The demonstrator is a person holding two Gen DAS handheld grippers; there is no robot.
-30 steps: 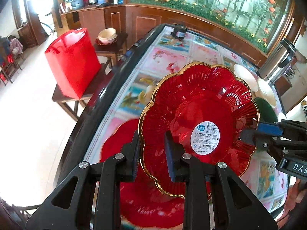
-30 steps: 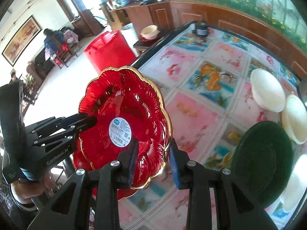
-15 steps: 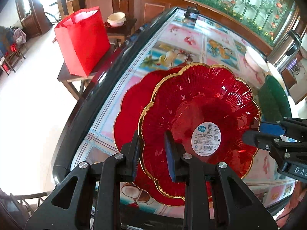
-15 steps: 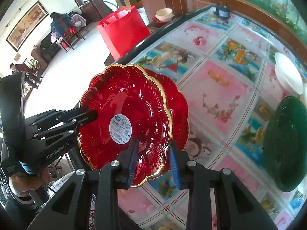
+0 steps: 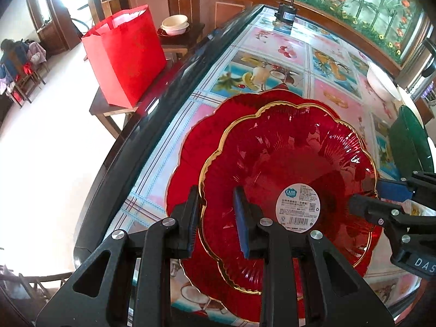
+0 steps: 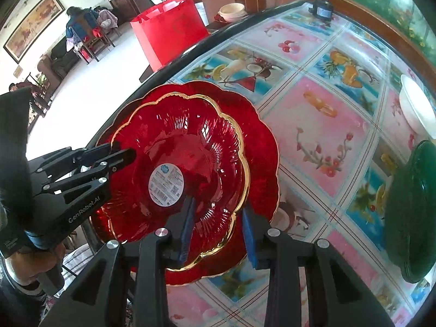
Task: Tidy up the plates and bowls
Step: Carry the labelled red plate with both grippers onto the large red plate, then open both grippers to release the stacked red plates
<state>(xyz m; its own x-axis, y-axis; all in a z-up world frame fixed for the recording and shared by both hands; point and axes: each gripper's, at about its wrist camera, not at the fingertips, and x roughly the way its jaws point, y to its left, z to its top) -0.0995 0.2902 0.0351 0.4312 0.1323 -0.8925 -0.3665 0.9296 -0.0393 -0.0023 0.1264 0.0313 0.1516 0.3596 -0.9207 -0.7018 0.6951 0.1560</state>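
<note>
A red scalloped glass plate (image 5: 288,169) with a gold rim and a white label hangs between both grippers, just above a larger red scalloped plate (image 5: 196,147) lying near the table's corner. My left gripper (image 5: 215,218) is shut on its near rim. My right gripper (image 6: 218,226) is shut on the opposite rim; the held plate (image 6: 190,158) and the larger plate (image 6: 261,141) show there too. The right gripper also shows at the right of the left wrist view (image 5: 381,199), the left gripper at the left of the right wrist view (image 6: 114,155).
A dark green plate (image 6: 408,207) and a white bowl (image 6: 417,109) lie on the fruit-patterned tabletop (image 6: 321,114) to the right. A red bag (image 5: 125,54) and white bowls (image 5: 174,24) stand on side tables beyond the table's black edge (image 5: 163,92).
Both grippers have carried the gold-rimmed plate toward the table's near corner and lowered it over the larger red plate, which is now almost centred beneath it.
</note>
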